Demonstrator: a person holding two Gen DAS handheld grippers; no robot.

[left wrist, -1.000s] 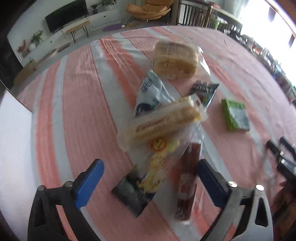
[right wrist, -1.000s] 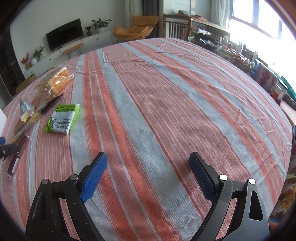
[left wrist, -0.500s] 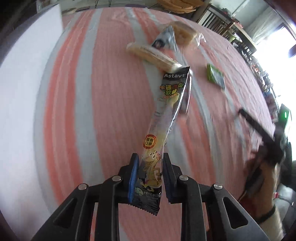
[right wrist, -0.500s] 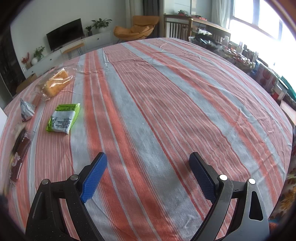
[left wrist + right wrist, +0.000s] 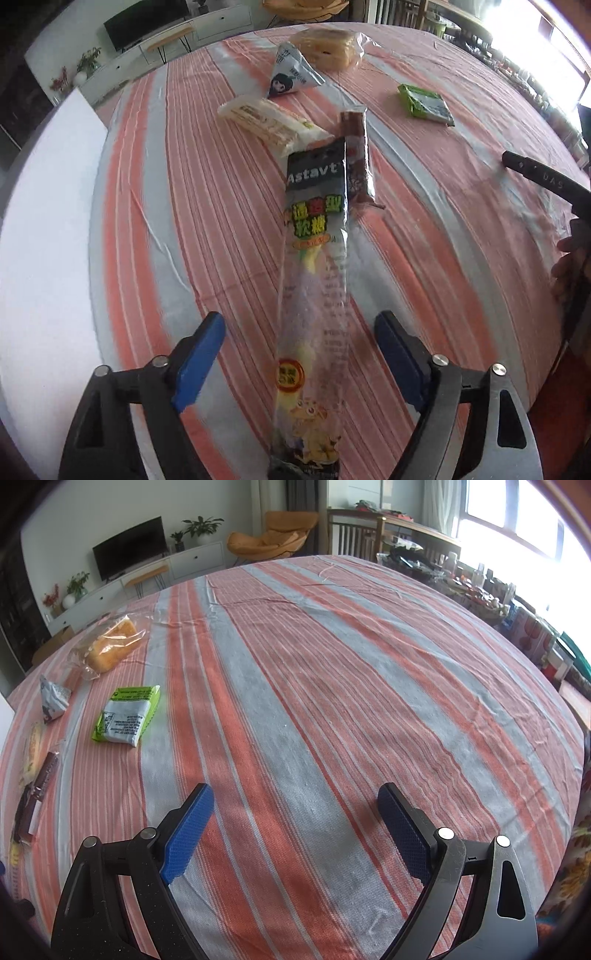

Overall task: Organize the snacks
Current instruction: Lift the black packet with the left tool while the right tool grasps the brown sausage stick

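Half a second ago the left gripper was clamped on the long candy packet; its jaws have just been opening, and the packet lies released between them on the striped tablecloth. It runs lengthwise away from the gripper, "Astavt" at its far end; the near end is cut off. The right gripper hangs spread over bare cloth.

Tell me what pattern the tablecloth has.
The tablecloth has long orange-red and grey stripes with thin white lines; the right wrist view shows it best.
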